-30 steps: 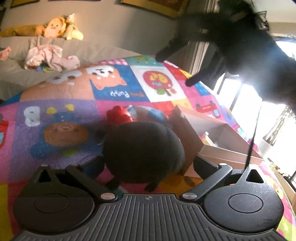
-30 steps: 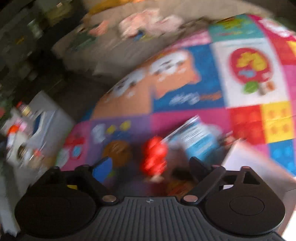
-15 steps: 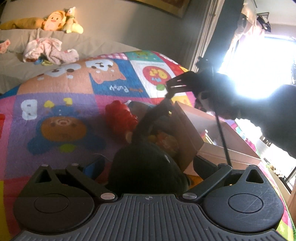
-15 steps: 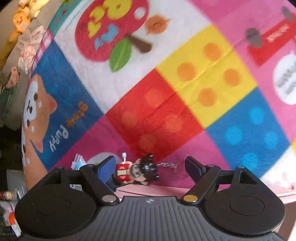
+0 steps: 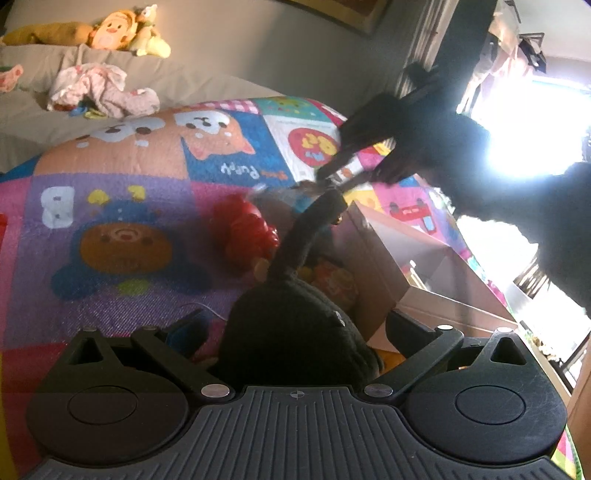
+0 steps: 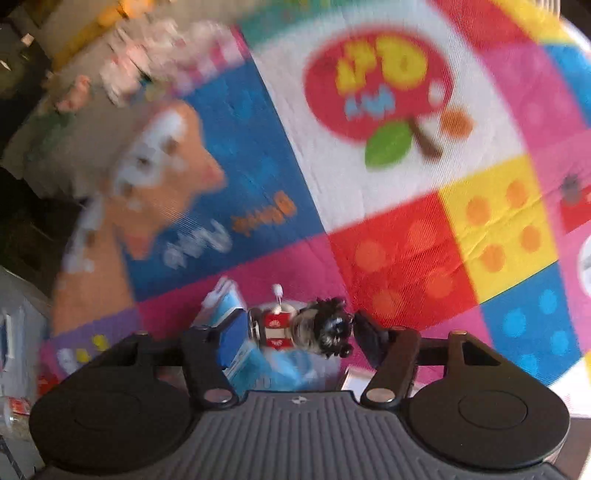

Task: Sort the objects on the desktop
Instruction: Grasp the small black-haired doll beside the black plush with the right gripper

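My right gripper is shut on a small doll keychain with black hair and a red-and-white dress, a pad at each end of it. It hangs just above the colourful play mat, over a blue packet. In the left wrist view that gripper is a dark blurred shape beyond a red toy. My left gripper stands wide open. A black soft thing with a raised strap sits between its fingers, with a gap at each side.
An open cardboard box stands on the mat at the right, close to my left gripper's right finger. Plush toys and pink clothes lie on the grey couch behind. A bright window glares at far right.
My right gripper came down over the doll keychain and closed on it. The left gripper kept still, and the black thing's strap now stands up.
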The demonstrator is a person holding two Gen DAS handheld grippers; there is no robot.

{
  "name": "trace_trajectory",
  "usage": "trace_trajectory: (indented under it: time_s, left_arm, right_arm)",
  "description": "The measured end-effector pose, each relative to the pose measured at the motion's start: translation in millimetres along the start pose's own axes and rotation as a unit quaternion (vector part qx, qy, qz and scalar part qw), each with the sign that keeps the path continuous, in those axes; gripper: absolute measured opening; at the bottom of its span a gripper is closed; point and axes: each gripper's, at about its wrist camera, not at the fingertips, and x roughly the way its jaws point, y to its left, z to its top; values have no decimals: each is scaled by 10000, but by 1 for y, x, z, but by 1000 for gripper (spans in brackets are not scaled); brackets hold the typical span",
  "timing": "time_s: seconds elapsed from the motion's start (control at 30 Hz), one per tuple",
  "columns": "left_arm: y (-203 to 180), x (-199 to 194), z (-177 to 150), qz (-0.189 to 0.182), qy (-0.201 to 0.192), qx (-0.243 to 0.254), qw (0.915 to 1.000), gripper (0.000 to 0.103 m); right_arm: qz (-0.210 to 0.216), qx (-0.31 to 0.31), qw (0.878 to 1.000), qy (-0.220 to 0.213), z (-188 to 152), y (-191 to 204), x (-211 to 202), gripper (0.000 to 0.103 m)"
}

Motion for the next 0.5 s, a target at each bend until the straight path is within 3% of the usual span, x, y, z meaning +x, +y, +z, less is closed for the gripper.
trace_trajectory:
  time_s: [0.1,0.17,0.33,0.5]
  left_arm:
    - [-4,0,0,-12,-13,95,10000,103]
    - [-6,0,0,24,-24,168,9999,103]
    - [-11,0,-1,138,-28,310,9994,103]
    - [-14,-2,-2,231,-101,439,9987,103]
  right_arm:
    - [529,-148,9982,-220,-32,11,-53,29]
    - [519,-468,9969,-348,-59,22,-80,28]
    - [594,-486,9966,-282,-89,31,-87,28]
    - [252,-377,9982,-381,-78,29,-56,35]
